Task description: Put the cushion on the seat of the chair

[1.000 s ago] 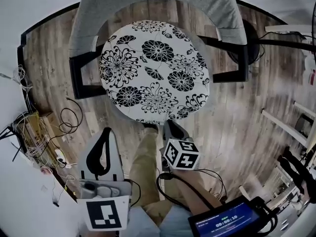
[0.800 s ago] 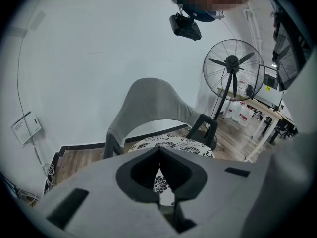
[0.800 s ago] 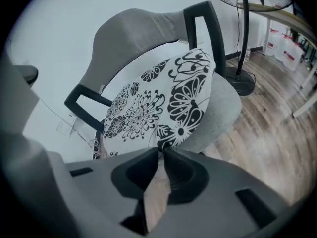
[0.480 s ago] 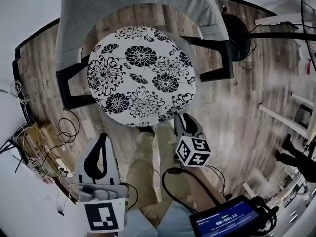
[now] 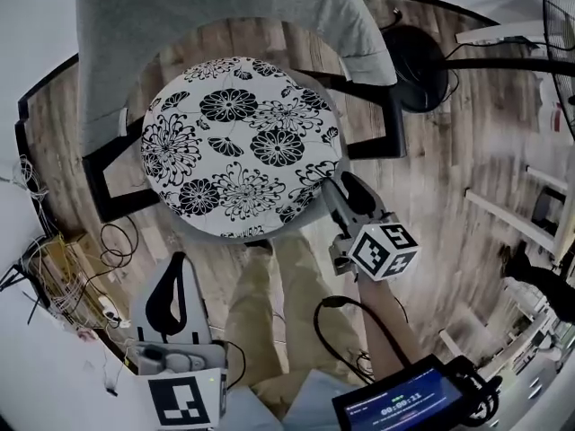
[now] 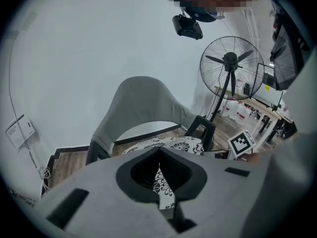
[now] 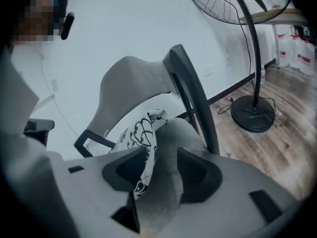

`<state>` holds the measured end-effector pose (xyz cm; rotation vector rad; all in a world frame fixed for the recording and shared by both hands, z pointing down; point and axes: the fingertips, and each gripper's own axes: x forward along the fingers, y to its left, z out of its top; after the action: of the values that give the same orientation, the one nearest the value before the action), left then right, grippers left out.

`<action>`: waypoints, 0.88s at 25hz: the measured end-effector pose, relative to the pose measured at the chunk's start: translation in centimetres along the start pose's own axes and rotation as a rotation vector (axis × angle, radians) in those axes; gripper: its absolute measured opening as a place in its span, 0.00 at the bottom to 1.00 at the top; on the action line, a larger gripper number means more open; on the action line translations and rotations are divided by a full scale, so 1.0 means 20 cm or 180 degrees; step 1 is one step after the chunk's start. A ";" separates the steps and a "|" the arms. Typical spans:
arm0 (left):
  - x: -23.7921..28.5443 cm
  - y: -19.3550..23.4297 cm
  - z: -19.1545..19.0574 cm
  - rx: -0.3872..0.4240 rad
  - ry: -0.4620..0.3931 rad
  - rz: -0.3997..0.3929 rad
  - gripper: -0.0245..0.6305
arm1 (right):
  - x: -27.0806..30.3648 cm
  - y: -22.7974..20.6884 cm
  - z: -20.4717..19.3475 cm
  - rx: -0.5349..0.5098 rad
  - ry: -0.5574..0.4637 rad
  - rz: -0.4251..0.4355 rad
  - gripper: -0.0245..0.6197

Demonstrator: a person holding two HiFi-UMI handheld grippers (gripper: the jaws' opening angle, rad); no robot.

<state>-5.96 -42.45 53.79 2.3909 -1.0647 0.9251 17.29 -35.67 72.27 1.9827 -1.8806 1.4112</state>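
1. right gripper (image 5: 336, 187) (image 7: 161, 170): jaws spread, having just been opening. the rim of the round white cushion with black flower print (image 5: 238, 146) (image 7: 141, 133) and the edge of the grey padded seat (image 7: 171, 148) stand between them, not pinched.
2. the cushion lies flat on that seat, reaching ahead of this gripper toward the grey fabric chair back (image 5: 207, 25).
3. left gripper (image 5: 182, 260) (image 6: 159, 175): jaws pressed together on nothing. the cushion lies ahead of it, apart.
4. a black pedestal fan (image 7: 255, 114) stands beyond the right gripper.

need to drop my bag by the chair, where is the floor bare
Bare wood floor right of the chair, between its armrest, the fan base and the white rails. Crowded on the left: cables along the wall. The cushion takes the chair itself.
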 end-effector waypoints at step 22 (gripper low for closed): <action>0.13 0.04 0.05 -0.0022 0.0073 0.0038 0.04 | 0.10 -0.02 -0.25 0.0088 0.0457 0.0436 0.06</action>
<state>-4.91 -44.85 54.86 2.3652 -1.0731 0.9492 14.46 -34.12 76.71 1.7408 -1.9760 1.5757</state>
